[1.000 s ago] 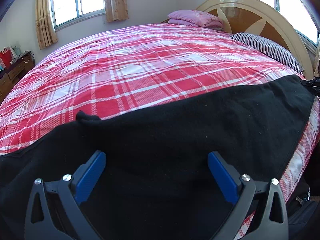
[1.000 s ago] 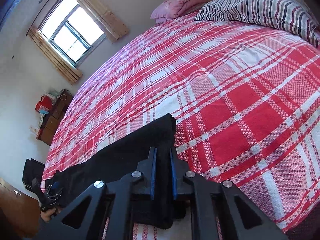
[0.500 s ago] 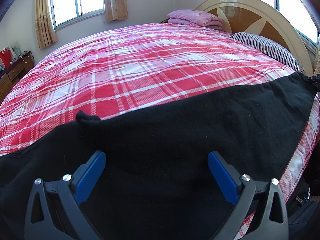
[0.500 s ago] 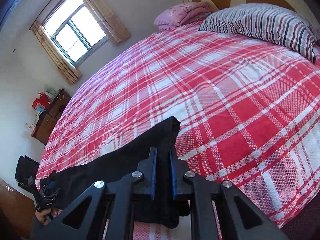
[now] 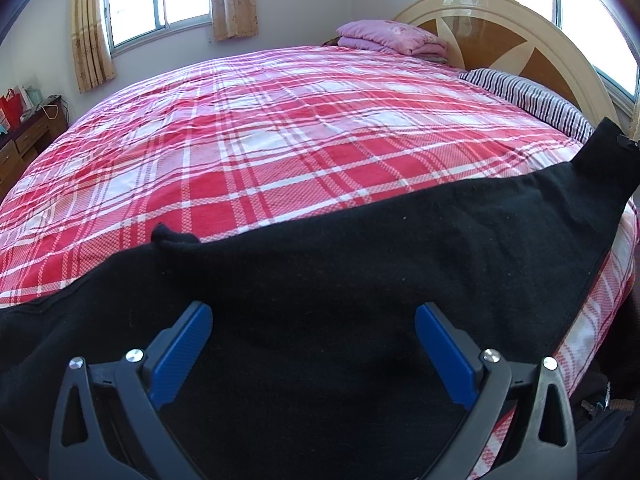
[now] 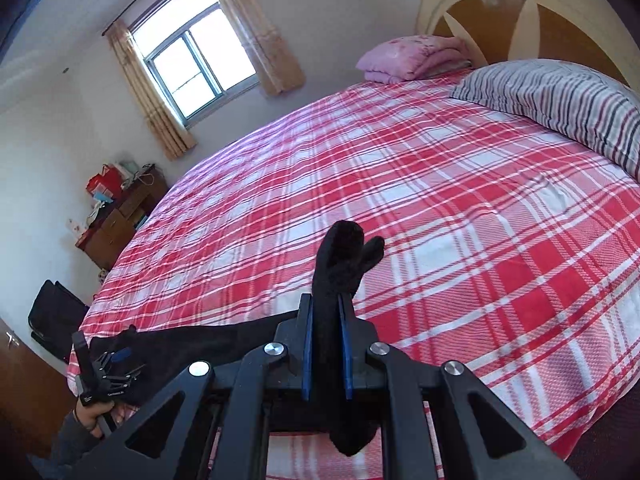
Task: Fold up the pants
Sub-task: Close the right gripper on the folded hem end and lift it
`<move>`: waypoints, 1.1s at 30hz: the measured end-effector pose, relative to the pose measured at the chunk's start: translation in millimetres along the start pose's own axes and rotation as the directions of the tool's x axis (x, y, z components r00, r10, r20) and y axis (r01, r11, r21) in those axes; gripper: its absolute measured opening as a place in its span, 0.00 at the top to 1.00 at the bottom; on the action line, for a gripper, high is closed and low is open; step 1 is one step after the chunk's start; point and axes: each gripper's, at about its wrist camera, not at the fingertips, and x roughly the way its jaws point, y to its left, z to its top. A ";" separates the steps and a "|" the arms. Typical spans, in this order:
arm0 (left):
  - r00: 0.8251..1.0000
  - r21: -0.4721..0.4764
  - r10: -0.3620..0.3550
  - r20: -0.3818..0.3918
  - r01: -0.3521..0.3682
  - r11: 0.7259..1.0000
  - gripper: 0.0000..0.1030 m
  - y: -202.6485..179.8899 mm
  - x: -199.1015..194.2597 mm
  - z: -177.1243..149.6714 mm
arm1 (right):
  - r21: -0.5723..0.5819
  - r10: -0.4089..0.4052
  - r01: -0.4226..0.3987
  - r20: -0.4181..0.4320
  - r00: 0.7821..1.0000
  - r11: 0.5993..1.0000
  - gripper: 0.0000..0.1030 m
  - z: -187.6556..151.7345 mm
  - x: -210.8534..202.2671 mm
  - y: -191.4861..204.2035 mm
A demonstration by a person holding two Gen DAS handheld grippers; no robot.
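Observation:
Black pants (image 5: 360, 264) lie stretched along the near edge of a red plaid bed (image 5: 280, 128). My left gripper (image 5: 314, 350) hovers just above the pants, jaws wide open and empty. My right gripper (image 6: 325, 344) is shut on one end of the pants (image 6: 340, 264), whose tip sticks up past the blue pads; this end is lifted off the bed. The right gripper appears at the far right of the left wrist view (image 5: 628, 142), holding the raised corner. The left gripper shows small at the lower left of the right wrist view (image 6: 114, 364).
A striped pillow (image 6: 560, 96) and a folded pink blanket (image 6: 412, 58) lie by the headboard (image 5: 500, 28). A wooden dresser (image 6: 120, 220) with clutter stands by the window wall. A black bag (image 6: 52, 316) sits on the floor.
My right gripper has lifted its end of the pants off the bed, so that corner now stands higher. My left gripper has stayed open above the pants.

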 end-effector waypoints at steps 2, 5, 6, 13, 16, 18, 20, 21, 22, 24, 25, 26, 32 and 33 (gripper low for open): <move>1.000 0.000 -0.004 0.004 0.004 1.000 0.00 -1.0 -1.7 0.7 | -0.017 0.010 -0.010 -0.003 1.000 1.000 0.89 -1.3 0.9 10.7; 1.000 0.001 -0.004 0.006 0.004 1.000 0.00 -1.8 -3.3 1.7 | -0.046 0.027 -0.028 -0.010 1.000 0.999 0.89 -3.2 3.6 27.7; 1.000 -0.001 -0.005 0.008 0.005 1.000 0.00 -1.8 -4.1 2.0 | -0.055 0.034 -0.034 -0.014 0.999 0.998 0.89 -4.0 4.8 33.3; 1.000 -0.007 -0.006 0.019 0.006 1.000 0.00 -0.4 -7.6 5.5 | -0.105 0.060 -0.064 -0.045 0.997 0.992 0.89 -10.2 17.4 63.3; 1.000 -0.006 -0.009 0.022 0.009 1.000 0.00 -1.3 -8.6 6.4 | -0.121 0.077 -0.083 -0.053 0.996 0.989 0.89 -10.5 21.7 75.3; 1.000 -0.003 -0.009 0.023 0.009 1.000 0.00 -2.0 -8.9 6.7 | -0.132 0.094 -0.101 -0.054 0.994 0.986 0.89 -9.7 24.4 85.7; 1.000 -0.003 -0.010 0.023 0.010 1.000 0.00 -2.1 -9.1 7.0 | -0.146 0.110 -0.117 -0.056 0.992 0.982 0.89 -8.9 28.6 96.9; 1.000 -0.004 -0.010 0.023 0.010 1.000 0.00 -1.9 -9.3 7.2 | -0.153 0.120 -0.128 -0.060 0.991 0.980 0.89 -9.0 30.9 103.4; 1.000 -0.005 -0.010 0.024 0.010 1.000 0.00 -1.6 -9.6 7.4 | -0.161 0.130 -0.139 -0.065 0.989 0.977 0.89 -8.9 33.4 110.5; 1.000 -0.008 -0.009 0.025 0.009 1.000 0.00 -1.2 -10.0 7.7 | -0.176 0.147 -0.158 -0.072 0.986 0.972 0.89 -9.2 37.3 123.3; 1.000 -0.009 -0.009 0.025 0.010 1.000 0.00 -0.9 -9.8 7.7 | -0.183 0.158 -0.170 -0.078 0.984 0.968 0.89 -9.0 39.6 130.4; 1.000 -0.011 -0.010 0.023 0.010 1.000 0.00 -0.5 -9.1 7.5 | -0.189 0.167 -0.179 -0.081 0.983 0.966 0.89 -8.8 41.4 136.5; 1.000 -0.015 -0.011 0.010 0.011 1.000 0.00 0.0 -5.6 5.6 | -0.242 0.228 -0.248 -0.107 0.968 0.938 0.89 -10.2 50.1 180.9; 1.000 -0.015 -0.011 0.012 0.011 1.000 0.00 0.3 -5.9 5.8 | -0.252 0.237 -0.259 -0.113 0.965 0.932 0.89 -11.1 52.2 188.4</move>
